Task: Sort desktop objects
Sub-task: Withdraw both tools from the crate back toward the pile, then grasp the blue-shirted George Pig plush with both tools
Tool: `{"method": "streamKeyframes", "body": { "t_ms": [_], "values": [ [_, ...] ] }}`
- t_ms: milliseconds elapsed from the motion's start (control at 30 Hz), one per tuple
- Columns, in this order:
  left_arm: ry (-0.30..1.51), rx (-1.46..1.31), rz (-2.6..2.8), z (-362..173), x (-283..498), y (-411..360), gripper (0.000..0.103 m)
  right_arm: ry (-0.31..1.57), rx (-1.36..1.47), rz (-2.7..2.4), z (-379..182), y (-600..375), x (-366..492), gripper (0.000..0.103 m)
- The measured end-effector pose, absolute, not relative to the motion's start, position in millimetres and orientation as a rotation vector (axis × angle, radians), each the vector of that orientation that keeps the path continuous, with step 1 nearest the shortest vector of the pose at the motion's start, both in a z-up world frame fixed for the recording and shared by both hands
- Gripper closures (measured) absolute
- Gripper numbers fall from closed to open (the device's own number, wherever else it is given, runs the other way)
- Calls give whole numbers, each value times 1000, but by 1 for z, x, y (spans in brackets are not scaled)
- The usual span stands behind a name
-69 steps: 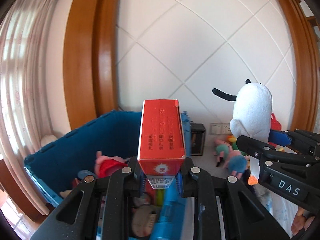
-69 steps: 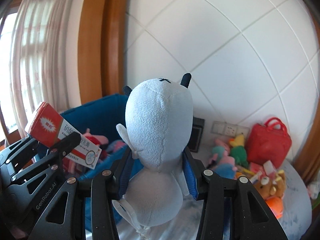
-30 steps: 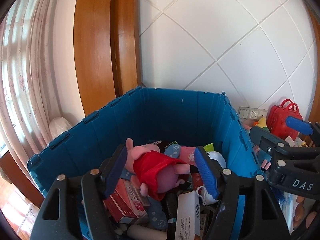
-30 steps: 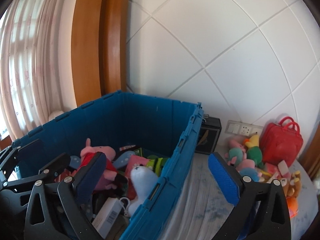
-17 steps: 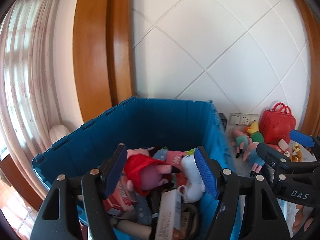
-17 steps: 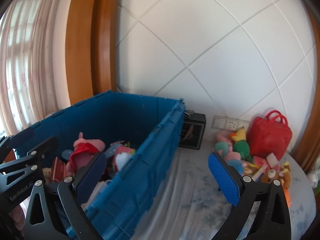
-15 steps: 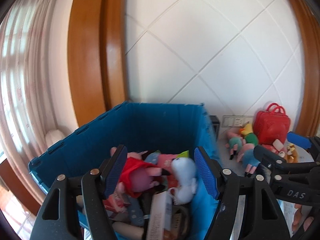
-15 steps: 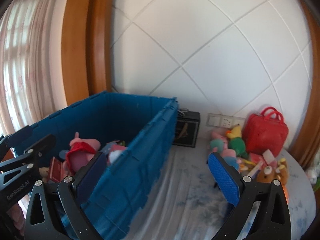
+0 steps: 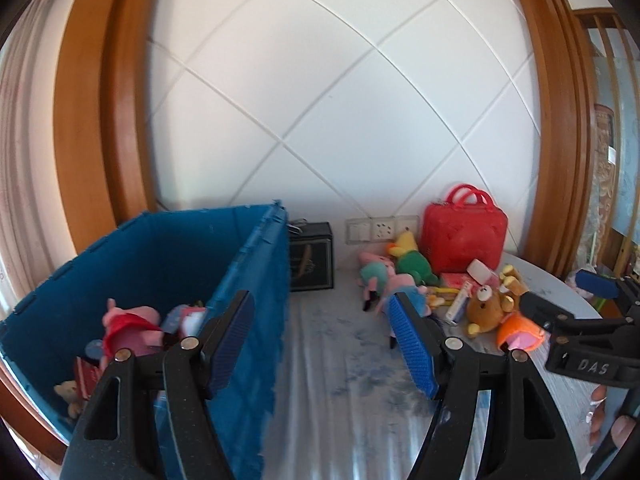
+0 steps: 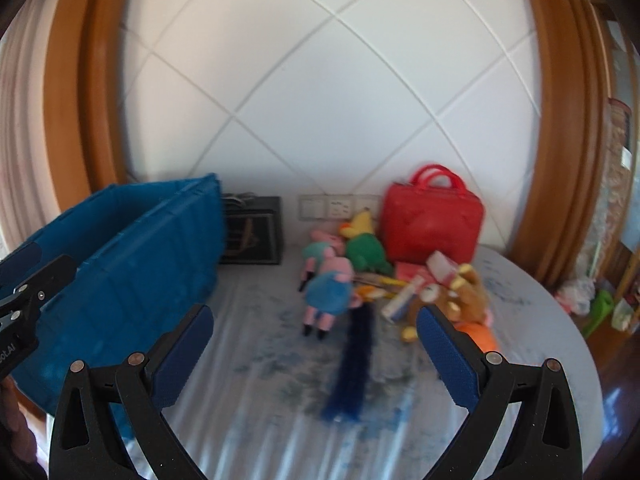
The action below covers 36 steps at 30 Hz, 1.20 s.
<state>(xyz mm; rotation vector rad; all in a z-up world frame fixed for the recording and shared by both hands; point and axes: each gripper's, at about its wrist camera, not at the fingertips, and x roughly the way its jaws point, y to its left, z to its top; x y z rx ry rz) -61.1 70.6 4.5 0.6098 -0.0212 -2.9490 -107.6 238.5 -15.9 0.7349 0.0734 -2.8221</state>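
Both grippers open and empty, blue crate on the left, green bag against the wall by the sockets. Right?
Not quite: the bag is red, not green, as the right wrist view shows. The rest holds: left gripper and right gripper are open and empty, and the blue crate is on the left.

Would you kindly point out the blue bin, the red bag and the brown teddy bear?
blue bin (image 9: 256,320), left wrist view, outer side wall.
red bag (image 10: 432,228), right wrist view, front panel.
brown teddy bear (image 9: 486,306), left wrist view, its belly.
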Motion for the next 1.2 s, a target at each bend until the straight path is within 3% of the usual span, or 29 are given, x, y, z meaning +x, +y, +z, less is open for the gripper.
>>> {"method": "streamKeyframes", "body": {
  "t_ms": [567,867,1200],
  "values": [
    [-5,985,-2940,-82,-172,208,34,-20,1112,-2994,-84,469,-181,0],
    [-25,1259,-2894,-146,-244,250,34,-49,1308,-2916,-139,509,-239,0],
    [-14,1483,-2768,-219,-303,239,34,-82,1452,-2769,-193,486,-295,0]
  ]
}}
